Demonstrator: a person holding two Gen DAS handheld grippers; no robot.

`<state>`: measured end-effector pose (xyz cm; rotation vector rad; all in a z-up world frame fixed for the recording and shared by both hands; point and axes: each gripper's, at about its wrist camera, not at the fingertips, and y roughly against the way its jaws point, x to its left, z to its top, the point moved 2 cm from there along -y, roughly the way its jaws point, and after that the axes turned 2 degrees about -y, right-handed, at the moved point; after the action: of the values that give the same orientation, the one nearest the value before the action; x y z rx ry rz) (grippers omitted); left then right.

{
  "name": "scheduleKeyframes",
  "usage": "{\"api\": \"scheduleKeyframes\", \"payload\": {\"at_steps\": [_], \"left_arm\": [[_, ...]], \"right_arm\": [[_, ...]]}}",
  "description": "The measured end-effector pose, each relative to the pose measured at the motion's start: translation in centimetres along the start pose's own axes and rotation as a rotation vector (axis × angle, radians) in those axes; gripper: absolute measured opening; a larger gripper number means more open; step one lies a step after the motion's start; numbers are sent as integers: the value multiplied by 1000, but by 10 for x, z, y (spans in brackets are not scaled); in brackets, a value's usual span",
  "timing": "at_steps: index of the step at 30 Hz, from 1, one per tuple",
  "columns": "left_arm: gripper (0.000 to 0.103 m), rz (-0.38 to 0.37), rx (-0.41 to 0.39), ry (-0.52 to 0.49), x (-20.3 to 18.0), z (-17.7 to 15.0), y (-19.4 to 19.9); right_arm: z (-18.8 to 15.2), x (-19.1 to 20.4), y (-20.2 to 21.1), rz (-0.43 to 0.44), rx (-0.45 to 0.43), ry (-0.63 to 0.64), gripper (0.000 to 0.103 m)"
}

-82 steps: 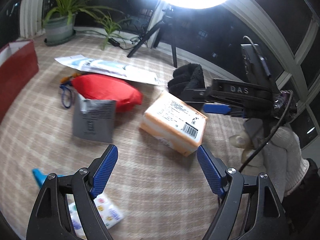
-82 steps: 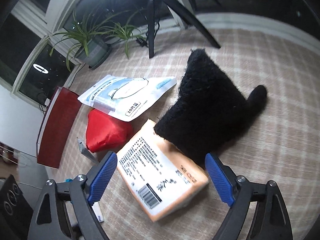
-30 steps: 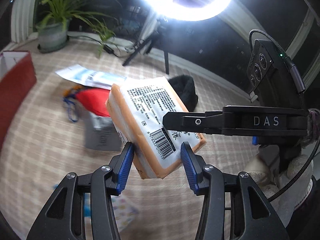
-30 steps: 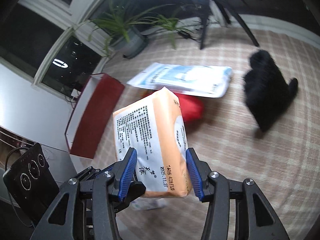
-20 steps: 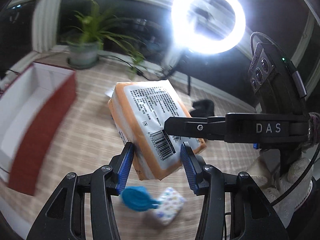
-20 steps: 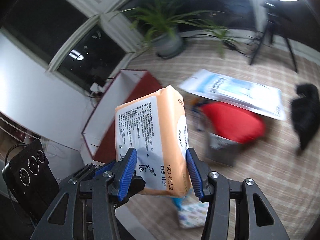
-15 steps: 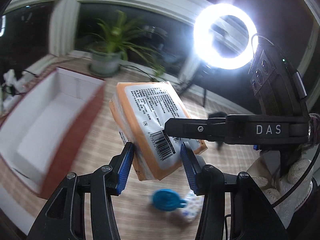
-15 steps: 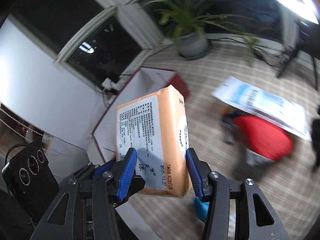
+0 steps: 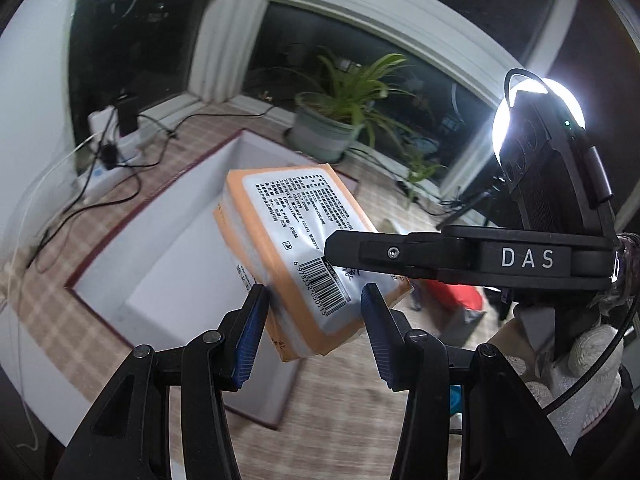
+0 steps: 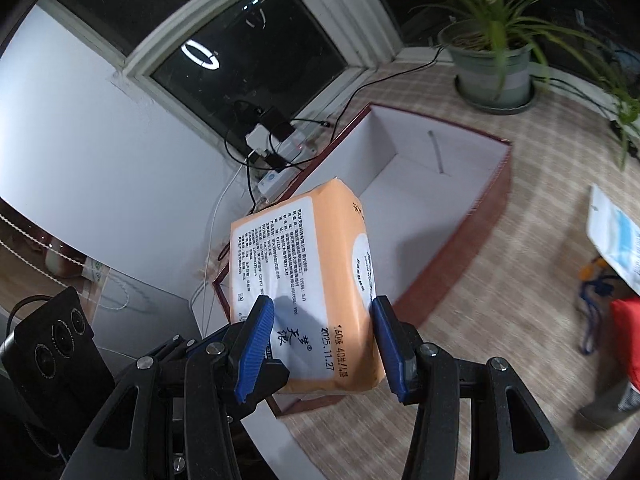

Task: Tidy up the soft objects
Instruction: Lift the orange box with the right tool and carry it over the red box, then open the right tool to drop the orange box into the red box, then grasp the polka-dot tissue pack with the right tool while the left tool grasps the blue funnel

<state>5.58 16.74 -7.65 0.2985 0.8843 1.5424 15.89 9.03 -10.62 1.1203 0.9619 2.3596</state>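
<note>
An orange tissue pack (image 9: pixel 296 248) with a white printed label hangs in the air, gripped from two sides. My left gripper (image 9: pixel 314 322) is shut on its near corner, and my right gripper (image 10: pixel 322 342) is shut on its other end; the pack (image 10: pixel 304 272) fills the middle of the right wrist view. The right gripper's arm marked DAS (image 9: pixel 480 258) crosses the left wrist view. Below and behind the pack lies an open red box with a white inside (image 9: pixel 168 240), also visible as the box (image 10: pixel 424 184) in the right wrist view.
A potted plant (image 9: pixel 332 128) stands by the dark window. A power strip with cables (image 10: pixel 272 140) lies beside the box by the wall. A red soft bag (image 10: pixel 628 344), a white-blue pouch (image 10: pixel 616 236) and a grey packet (image 9: pixel 464 320) lie on the checked mat.
Both grippers have carried the tissue pack leftwards from the pile of objects. The red box now lies directly under and behind the pack. The grip has not changed.
</note>
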Motion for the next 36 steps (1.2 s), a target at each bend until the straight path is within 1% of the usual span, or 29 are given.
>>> {"api": "scheduleKeyframes", "payload": {"at_steps": [7,9,11,13,14,17,20,22,29,33,36], "left_arm": [[47,35,6,43,32,0,-4],[46,43,7,55,40,0,-6],[45,61,6,59,46,1,-6],[44,89,-3,67,52,2,-6],[44,94,-5,75,56,2,-5],[44,105,-13,98,64,3,-3],[44,112,-23,99,65,4,0],[44,111,-30,93,62,3,3],[44,97,-35,49,42,2,5],[47,65,-23,17,25,-2,3],[50,36,-11,-12,11,-6,-1]], "right_arm": [[5,12,-29,-12,27,38,47],[6,15,-30,-29,16,60,47],[9,16,-27,-47,3,80,49],[10,16,-22,-60,-11,99,57],[10,15,-19,-63,-19,102,58],[9,7,-6,-71,-45,96,60],[7,-4,9,-88,-79,83,60],[4,-14,23,-100,-109,71,62],[-11,-43,75,-135,-194,28,63],[-29,-62,110,-191,-262,35,74],[-50,-77,135,-220,-318,29,82]]}}
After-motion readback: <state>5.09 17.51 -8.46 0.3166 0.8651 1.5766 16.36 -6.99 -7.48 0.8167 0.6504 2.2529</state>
